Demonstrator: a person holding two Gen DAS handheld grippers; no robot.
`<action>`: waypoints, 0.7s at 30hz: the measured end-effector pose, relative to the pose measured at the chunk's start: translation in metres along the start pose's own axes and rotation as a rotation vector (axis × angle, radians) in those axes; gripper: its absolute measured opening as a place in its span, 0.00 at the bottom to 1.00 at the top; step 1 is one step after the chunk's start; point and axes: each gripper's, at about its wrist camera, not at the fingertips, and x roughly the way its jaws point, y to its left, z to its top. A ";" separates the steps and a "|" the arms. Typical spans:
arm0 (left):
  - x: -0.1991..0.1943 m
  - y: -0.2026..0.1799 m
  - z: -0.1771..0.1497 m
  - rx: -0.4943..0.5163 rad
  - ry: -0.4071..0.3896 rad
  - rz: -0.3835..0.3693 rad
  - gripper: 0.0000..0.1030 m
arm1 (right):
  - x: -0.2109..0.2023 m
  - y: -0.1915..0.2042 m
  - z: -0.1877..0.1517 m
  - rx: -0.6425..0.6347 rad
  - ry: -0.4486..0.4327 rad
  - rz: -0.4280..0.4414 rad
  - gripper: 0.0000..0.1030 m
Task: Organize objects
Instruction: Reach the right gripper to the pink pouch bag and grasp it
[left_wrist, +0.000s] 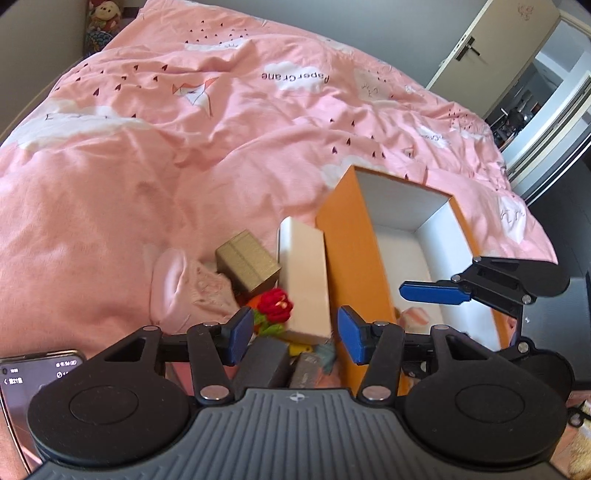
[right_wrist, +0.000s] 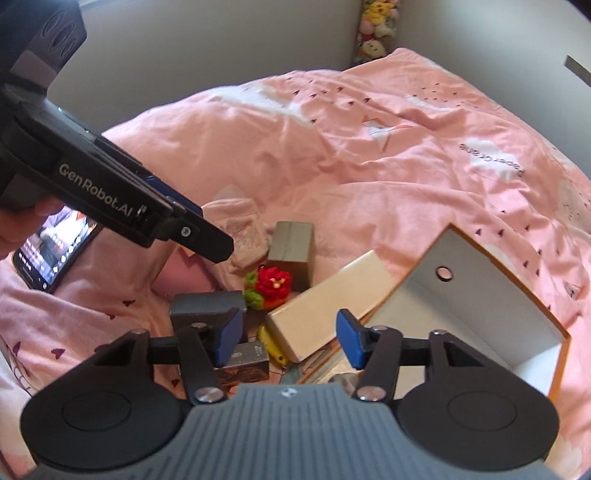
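Left gripper (left_wrist: 293, 338) jaws apart, nothing between them. Right gripper (right_wrist: 288, 338) jaws apart too, holding nothing. Orange box (left_wrist: 354, 266) sits on pink bedcover (left_wrist: 147, 155), just right of left gripper, white inside. Long cream box (left_wrist: 304, 273) leans on its side wall, right ahead. Gold box (left_wrist: 245, 264) and red knitted flower (left_wrist: 275, 302) beside it. Phone (left_wrist: 33, 373) far left.

My left wrist view cuts the phone (left_wrist: 33, 373) at its edge; the left gripper (left_wrist: 291, 334) hides the yellow item (left_wrist: 298, 349) near the bed's edge.
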 end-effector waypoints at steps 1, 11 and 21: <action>0.003 0.001 -0.003 0.020 0.018 0.003 0.59 | 0.004 0.002 0.000 -0.012 0.011 0.011 0.50; 0.039 0.013 -0.028 0.177 0.161 0.051 0.59 | 0.031 0.008 0.003 -0.029 0.084 0.058 0.42; 0.017 0.043 -0.006 0.076 0.098 0.112 0.59 | 0.052 0.013 0.017 -0.017 0.060 0.104 0.41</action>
